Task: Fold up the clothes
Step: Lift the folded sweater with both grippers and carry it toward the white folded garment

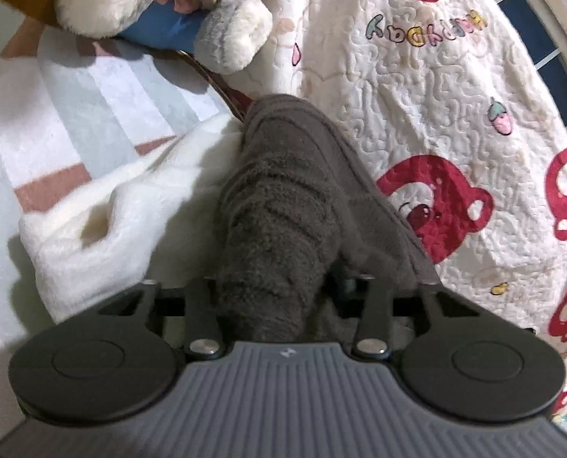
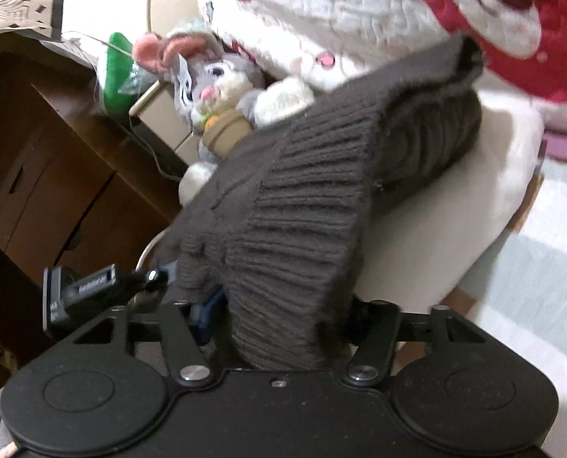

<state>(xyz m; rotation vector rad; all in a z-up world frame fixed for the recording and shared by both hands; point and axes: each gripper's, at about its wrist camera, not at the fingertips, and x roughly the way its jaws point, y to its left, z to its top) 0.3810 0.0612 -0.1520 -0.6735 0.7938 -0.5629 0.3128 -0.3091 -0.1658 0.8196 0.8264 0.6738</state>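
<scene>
A dark brown ribbed knit garment [image 1: 283, 206] runs from my left gripper [image 1: 279, 297] out over the bed. The gripper is shut on its near end, and the knit hides the fingertips. In the right wrist view the same brown knit [image 2: 306, 210] is bunched in my right gripper [image 2: 279, 324], which is shut on its ribbed hem. The knit is lifted and stretches away toward a white fleece garment [image 2: 485, 206] lying under it. That white fleece also shows left of the knit in the left wrist view [image 1: 123, 221].
A white quilt with red bears [image 1: 436, 122] covers the bed on the right. A striped blanket [image 1: 73, 107] lies on the left. Plush toys [image 1: 230, 34] sit at the far end; a grey rabbit plush [image 2: 214, 84] leans by a brown wooden nightstand [image 2: 54, 175].
</scene>
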